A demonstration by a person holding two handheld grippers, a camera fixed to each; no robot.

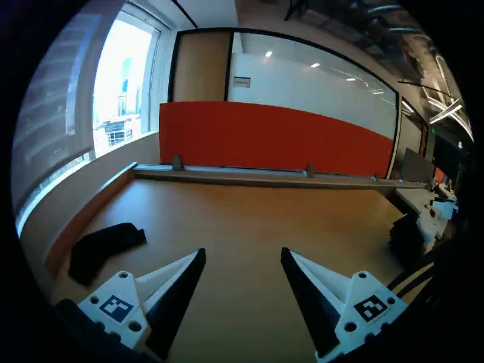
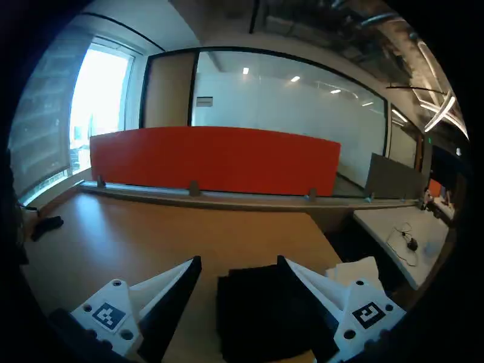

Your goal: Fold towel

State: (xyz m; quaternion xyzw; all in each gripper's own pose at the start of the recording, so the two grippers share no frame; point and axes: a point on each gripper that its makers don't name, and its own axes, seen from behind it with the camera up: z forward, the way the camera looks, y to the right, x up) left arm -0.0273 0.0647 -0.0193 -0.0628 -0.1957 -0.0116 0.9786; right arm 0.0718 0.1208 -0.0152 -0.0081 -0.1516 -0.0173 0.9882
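Orange partition (image 1: 272, 136) along far edge of wooden worktop (image 1: 254, 212); bright window (image 1: 118, 91) beyond one side.

Crumpled black towel (image 1: 103, 245) lies near window-side edge.

Left gripper (image 1: 242, 260): fingers spread, empty.

Right gripper (image 2: 239, 266): fingers spread, folded black cloth stack (image 2: 260, 308) seen between them, white paper (image 2: 354, 269) beside.

Both spread wide and level: left tongs (image 1: 242, 250), right tongs (image 2: 239, 258).

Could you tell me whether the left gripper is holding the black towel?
No; the left gripper is open, and the black towel lies apart from it.
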